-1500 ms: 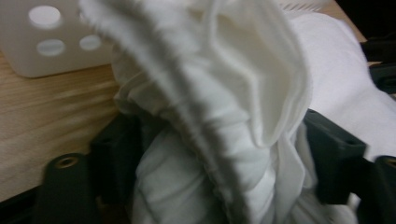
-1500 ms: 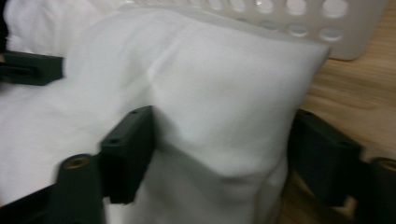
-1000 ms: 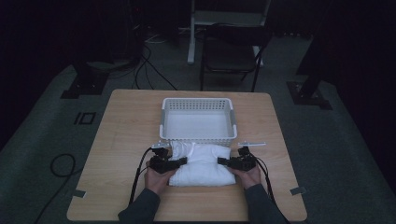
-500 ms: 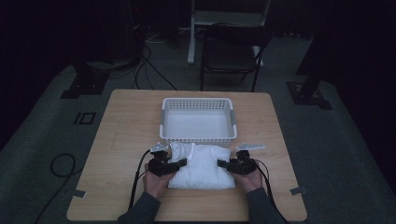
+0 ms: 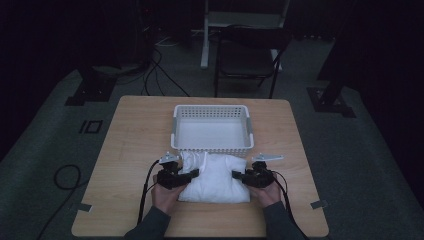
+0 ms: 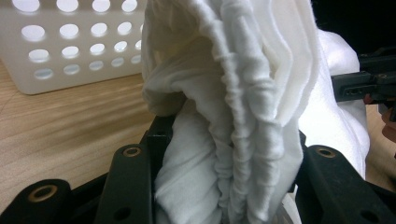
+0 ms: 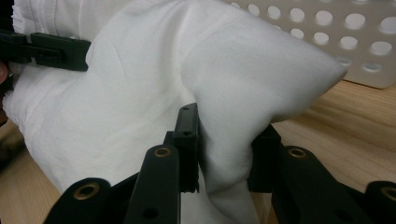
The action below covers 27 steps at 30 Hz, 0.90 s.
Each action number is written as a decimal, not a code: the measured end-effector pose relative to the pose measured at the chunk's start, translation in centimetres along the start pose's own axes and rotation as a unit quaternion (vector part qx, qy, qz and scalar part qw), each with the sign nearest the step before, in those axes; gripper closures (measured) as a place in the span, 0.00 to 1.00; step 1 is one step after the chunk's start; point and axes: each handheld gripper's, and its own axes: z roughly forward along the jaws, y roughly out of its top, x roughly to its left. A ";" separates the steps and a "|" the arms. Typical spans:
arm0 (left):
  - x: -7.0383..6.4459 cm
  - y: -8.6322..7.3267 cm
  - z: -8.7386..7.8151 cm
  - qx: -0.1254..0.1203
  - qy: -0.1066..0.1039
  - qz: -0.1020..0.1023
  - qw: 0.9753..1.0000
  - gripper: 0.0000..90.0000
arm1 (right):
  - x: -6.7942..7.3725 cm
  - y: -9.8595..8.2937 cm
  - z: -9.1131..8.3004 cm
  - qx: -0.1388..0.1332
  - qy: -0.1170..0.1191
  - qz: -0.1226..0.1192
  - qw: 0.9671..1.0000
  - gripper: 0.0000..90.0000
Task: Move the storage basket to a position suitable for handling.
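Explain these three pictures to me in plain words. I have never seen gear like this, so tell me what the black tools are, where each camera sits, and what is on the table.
No robot here: a person holds a black two-jaw clamp in each hand. The top picture looks down from above the table. The left gripper and right gripper each pinch one side of a folded white cloth lying on the wooden table. Beyond it stands a white perforated basket, with nothing visible inside. The other two pictures come from small cameras riding on the clamps, looking along their jaws: in each the cloth is bunched between the two jaws, and the basket wall shows behind.
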 end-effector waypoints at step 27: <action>-1.3 0.8 -1.6 -0.020 0.002 0.015 1.000 0.60 | 0.9 0.7 -1.4 -0.023 0.004 -0.012 1.000 0.79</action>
